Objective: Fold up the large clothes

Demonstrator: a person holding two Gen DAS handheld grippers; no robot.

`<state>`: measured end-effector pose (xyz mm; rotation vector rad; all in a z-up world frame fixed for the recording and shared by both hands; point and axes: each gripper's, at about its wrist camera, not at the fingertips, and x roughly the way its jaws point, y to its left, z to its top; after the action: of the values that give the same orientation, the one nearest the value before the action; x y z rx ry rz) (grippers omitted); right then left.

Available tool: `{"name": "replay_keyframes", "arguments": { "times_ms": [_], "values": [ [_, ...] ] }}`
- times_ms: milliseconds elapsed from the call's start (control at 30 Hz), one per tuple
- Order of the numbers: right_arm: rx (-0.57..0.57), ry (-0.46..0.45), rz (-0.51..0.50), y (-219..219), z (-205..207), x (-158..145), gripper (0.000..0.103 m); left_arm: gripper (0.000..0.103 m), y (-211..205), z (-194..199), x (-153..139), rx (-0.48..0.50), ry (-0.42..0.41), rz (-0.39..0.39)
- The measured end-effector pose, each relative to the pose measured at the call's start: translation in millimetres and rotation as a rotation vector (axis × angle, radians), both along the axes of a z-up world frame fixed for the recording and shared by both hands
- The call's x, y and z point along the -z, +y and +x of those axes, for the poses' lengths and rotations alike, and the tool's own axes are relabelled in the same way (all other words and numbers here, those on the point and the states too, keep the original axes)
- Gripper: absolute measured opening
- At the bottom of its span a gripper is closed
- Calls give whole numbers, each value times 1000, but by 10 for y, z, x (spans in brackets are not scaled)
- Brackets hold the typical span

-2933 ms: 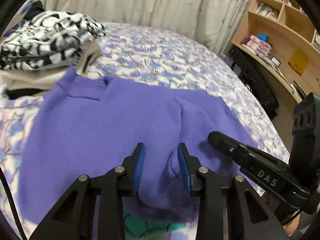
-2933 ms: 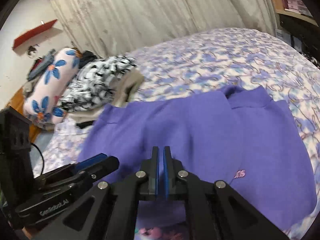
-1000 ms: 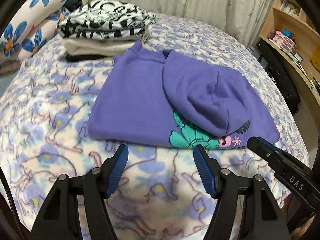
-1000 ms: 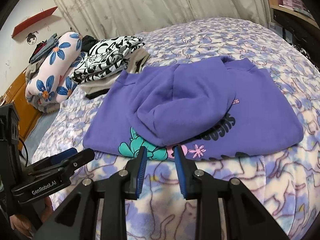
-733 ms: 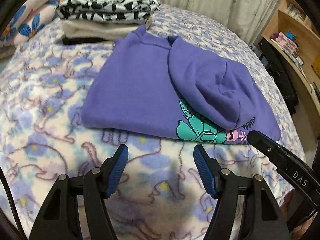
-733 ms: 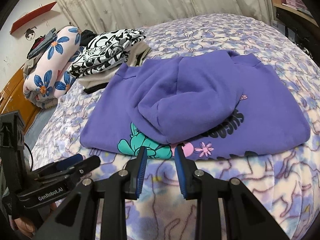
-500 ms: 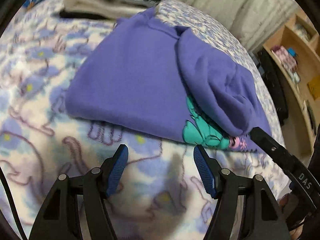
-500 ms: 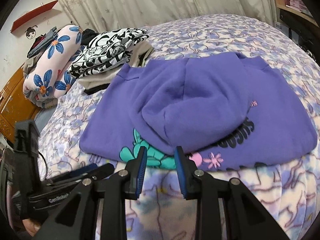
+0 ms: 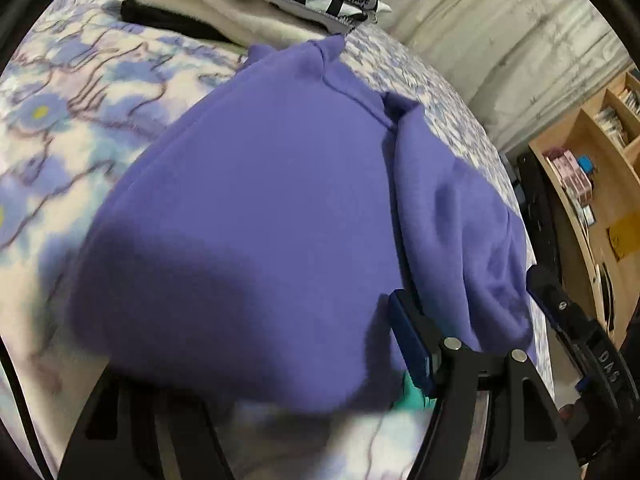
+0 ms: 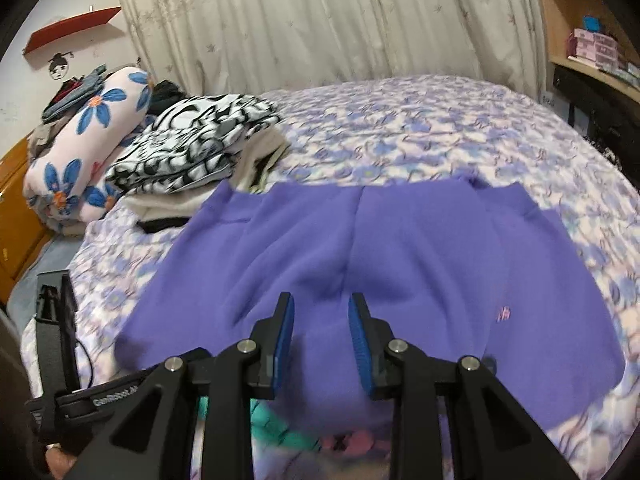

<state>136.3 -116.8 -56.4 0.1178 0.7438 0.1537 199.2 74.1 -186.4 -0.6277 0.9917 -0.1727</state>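
Both claws stand apart over the near edge of the purple sweatshirt (folded on the bed): left claw wide, right claw narrower, neither clamping.

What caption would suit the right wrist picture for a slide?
Right gripper open over a half-folded purple sweatshirt on a floral bedspread, folded clothes stacked behind.
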Motion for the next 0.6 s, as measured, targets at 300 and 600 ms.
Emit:
{"name": "replay_keyframes", "arguments": {
  "times_ms": [300,600],
  "values": [
    [15,104,7,-52,204,518,26,22,-183,197,-303,-114,-177,137],
    [14,127,136,-284,61,552,26,18,-828,-36,-1111,-16,-430,340]
  ]
}}
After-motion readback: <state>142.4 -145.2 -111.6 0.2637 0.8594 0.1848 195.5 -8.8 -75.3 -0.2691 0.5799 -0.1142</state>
